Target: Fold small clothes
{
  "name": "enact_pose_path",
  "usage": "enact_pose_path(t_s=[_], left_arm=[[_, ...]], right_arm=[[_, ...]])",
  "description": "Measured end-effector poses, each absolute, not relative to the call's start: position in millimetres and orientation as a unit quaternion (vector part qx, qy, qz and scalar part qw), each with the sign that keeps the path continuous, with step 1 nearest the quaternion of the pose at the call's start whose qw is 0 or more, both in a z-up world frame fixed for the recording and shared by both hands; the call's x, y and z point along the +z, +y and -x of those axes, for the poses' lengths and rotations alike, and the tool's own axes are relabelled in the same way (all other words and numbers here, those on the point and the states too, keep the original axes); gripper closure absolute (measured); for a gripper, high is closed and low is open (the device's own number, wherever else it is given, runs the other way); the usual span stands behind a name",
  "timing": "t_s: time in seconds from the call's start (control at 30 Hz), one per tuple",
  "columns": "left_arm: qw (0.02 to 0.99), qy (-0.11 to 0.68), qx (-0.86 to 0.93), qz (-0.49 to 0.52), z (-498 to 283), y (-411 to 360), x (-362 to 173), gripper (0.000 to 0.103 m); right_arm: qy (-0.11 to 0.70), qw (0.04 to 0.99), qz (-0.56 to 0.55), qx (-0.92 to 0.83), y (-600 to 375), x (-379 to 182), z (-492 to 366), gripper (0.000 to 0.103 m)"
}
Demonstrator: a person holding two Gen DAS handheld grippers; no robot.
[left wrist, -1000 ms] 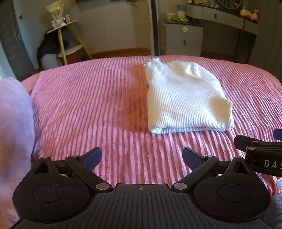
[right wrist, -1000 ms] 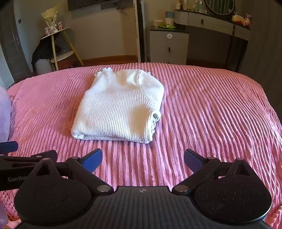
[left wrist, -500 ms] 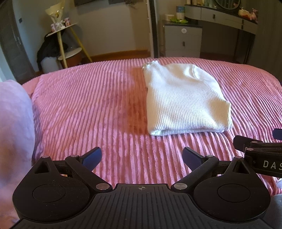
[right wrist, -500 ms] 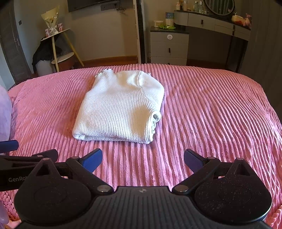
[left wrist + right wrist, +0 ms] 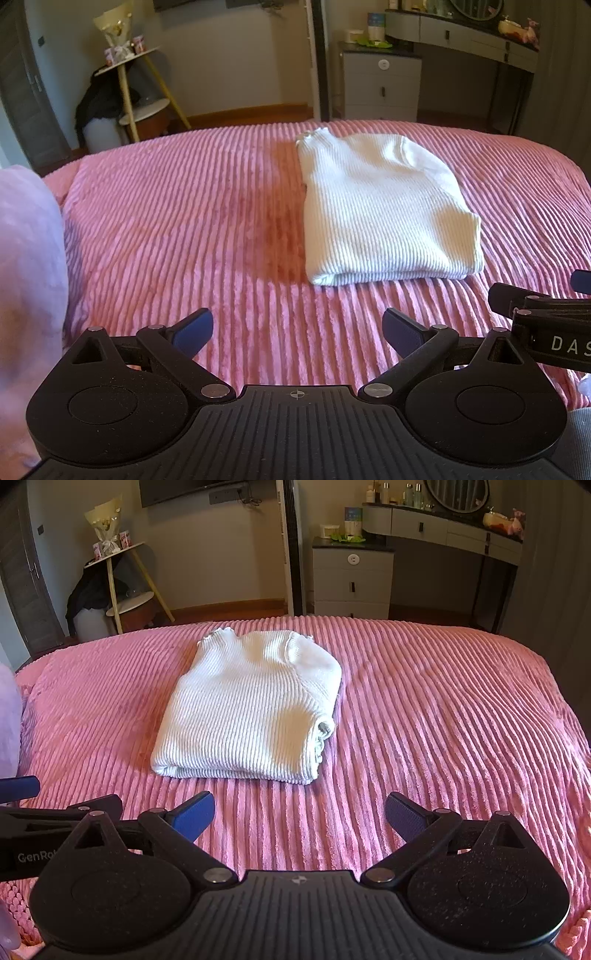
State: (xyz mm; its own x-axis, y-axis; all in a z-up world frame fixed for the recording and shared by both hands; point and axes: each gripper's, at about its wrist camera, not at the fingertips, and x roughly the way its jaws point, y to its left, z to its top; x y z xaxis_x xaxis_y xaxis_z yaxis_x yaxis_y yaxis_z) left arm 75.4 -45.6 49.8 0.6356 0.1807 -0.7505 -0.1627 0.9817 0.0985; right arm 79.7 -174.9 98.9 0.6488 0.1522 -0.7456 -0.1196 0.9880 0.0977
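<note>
A white ribbed sweater (image 5: pixel 384 214) (image 5: pixel 251 712) lies folded into a neat block on the pink ribbed bedspread (image 5: pixel 192 229) (image 5: pixel 443 716). Its collar points toward the far edge of the bed. My left gripper (image 5: pixel 297 329) hovers open over the near bedspread, short of the sweater's near left corner, with nothing between its blue pads. My right gripper (image 5: pixel 300 816) also stands open and empty, just short of the sweater's near edge. Each gripper shows at the edge of the other's view: the right one (image 5: pixel 546 314), the left one (image 5: pixel 51 812).
A pale lilac cloth (image 5: pixel 26 266) fills the left edge of the left wrist view. Beyond the bed stand a white drawer unit (image 5: pixel 352 583), a grey dressing table (image 5: pixel 443 528) and a yellow-legged shelf stand (image 5: pixel 122 579) by the wall.
Both views have pulled back and risen slightly, so the sweater sits a little farther away. The sweater has not moved and both grippers stay open.
</note>
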Motion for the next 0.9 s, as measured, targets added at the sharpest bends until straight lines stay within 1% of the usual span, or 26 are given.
enact_pose_path(t_s=[0.9], left_arm=[[0.907,0.411,0.086,-0.016,-79.4,-52.0,54.9,0.002]], right_arm=[[0.407,0.911,-0.028,0.065,-180.1,102.6,-80.1,0.004]])
